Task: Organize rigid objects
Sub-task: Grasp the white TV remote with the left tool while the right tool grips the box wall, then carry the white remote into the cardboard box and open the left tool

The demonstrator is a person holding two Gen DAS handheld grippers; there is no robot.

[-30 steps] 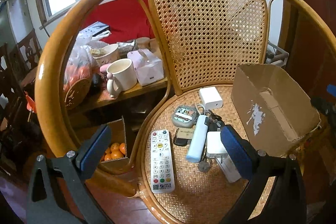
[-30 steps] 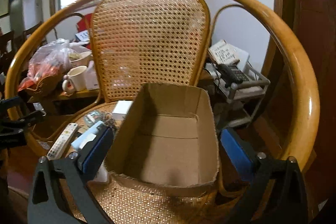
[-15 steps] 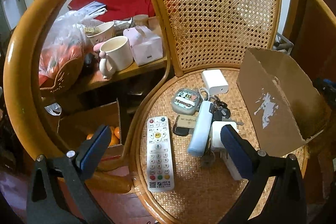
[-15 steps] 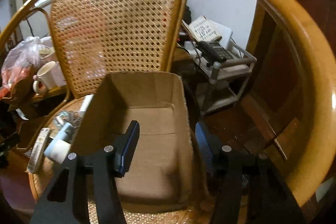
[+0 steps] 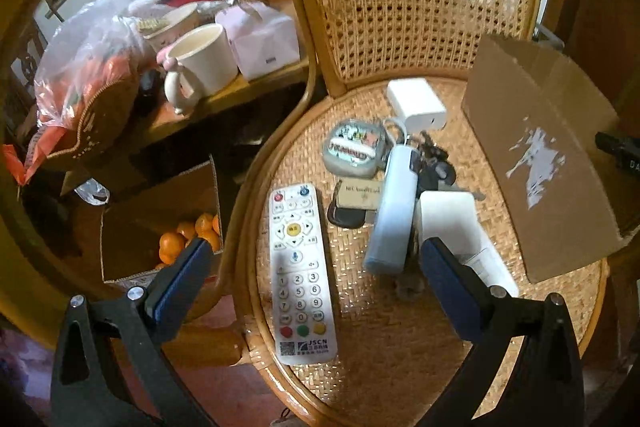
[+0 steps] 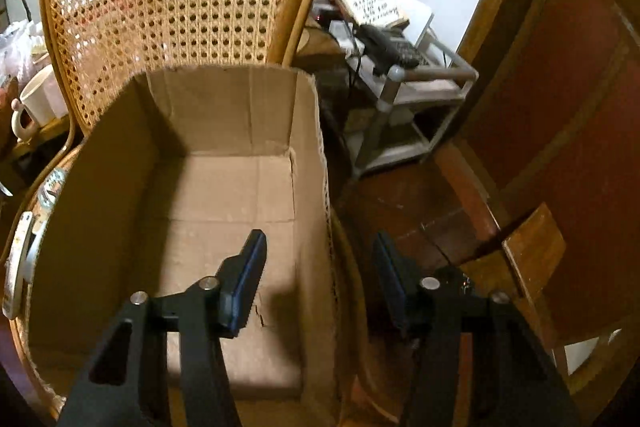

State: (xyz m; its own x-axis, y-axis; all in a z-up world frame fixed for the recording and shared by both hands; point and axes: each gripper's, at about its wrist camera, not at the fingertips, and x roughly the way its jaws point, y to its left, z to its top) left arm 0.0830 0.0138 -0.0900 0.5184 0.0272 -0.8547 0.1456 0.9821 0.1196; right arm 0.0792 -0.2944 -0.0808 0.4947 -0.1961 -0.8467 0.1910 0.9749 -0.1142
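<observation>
Box empty, nothing sorted yet

Rattan chair (image 5: 400, 7) fills both views and carries everything. On the right of its woven seat stands the cardboard box (image 6: 224, 195), open-topped, and the right wrist view shows its floor bare: by my reading the task has barely begun, with 0 items put away.

All the loose things lie in the centre of the left wrist view, on the seat left of the box. Largest of them is the white remote (image 5: 300, 271), lying lengthwise at lower centre. Right of it come a pale blue bar-shaped device (image 5: 394, 217) and a white block (image 5: 448, 223), touching each other. Above sit a white charger (image 5: 416, 103) near the backrest, a small grey pouch (image 5: 354, 149), a tan card (image 5: 358, 195) and a bunch of keys (image 5: 434, 163).

Left tongs (image 5: 316, 267) hang wide apart over the remote, holding nothing. Right tongs (image 6: 320, 279) are partly apart, straddling the box's right wall without clamping it, 1 finger inside and 1 outside.

Against the picture from 1 second ago, the left tongs have dropped closer to the seat, so the items look larger, and the right tongs have narrowed and moved onto the box wall.
</observation>
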